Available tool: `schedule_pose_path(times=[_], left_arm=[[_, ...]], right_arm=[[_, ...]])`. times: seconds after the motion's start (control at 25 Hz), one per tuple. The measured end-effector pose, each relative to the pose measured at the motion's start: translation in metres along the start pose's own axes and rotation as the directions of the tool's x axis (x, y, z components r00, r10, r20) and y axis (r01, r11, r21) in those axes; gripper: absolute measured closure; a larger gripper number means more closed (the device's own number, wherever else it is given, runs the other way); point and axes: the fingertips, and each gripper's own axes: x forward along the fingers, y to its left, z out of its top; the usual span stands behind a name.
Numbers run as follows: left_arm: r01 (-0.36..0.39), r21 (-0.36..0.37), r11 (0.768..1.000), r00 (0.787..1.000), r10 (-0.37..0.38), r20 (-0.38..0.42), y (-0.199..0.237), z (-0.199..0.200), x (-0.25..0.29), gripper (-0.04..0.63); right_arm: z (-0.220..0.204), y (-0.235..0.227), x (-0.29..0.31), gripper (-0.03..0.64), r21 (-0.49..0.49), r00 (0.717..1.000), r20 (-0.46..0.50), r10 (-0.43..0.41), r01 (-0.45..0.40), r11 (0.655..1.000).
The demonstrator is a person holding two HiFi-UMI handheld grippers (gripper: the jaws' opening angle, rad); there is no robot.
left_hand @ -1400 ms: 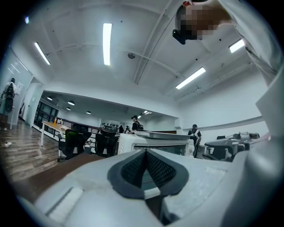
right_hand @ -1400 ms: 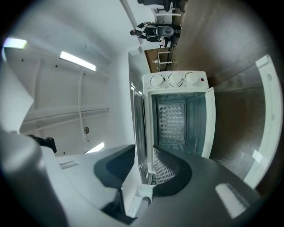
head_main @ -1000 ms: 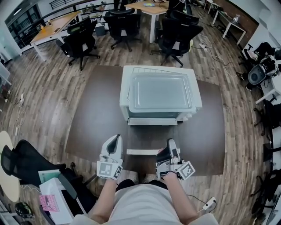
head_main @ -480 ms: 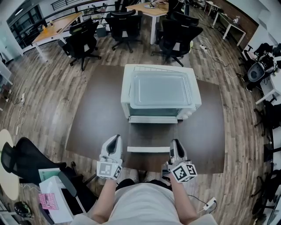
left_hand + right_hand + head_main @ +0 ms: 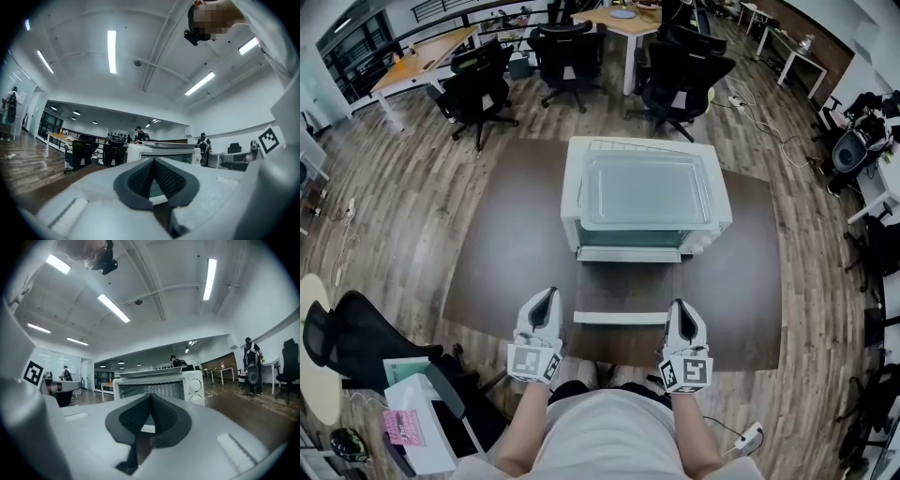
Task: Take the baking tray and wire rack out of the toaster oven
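A white toaster oven stands on the dark brown table. Its door is folded down toward me, handle nearest. A grey baking tray lies on the oven's roof, with thin wire bars showing behind it. My left gripper rests shut at the table's near edge, left of the door handle. My right gripper sits just right of the handle; its jaws have just been closing and are shut with nothing between them. The right gripper view shows the oven front with its knobs.
Black office chairs and desks stand beyond the table. A black chair and a white box are at my near left. A power strip lies on the floor at my right. People stand far off.
My right gripper has rolled so its marker cube now faces up, shifted slightly right, and its jaws have closed. The left gripper and the oven have not moved.
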Motion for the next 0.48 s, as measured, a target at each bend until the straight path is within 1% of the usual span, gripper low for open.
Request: schedule_pose_path(times=[0.2,0.48], left_arm=[[0.002,0.005,1.0,1.0,-0.002,0.002,-0.001,-0.0016,-0.0032,0.592],[0.001,0.003,1.0,1.0,-0.001,0.004,-0.0016,-0.0008,-0.0041,0.592]], right_arm=[[-0.0018,0.0055,-0.0003,0.617,-0.036,1.0,-0.012,0.015,-0.015,0.999],[0.0003,0.0061,0.0006,0.618,-0.041,1.0,-0.012,0.018,-0.019,0.999]])
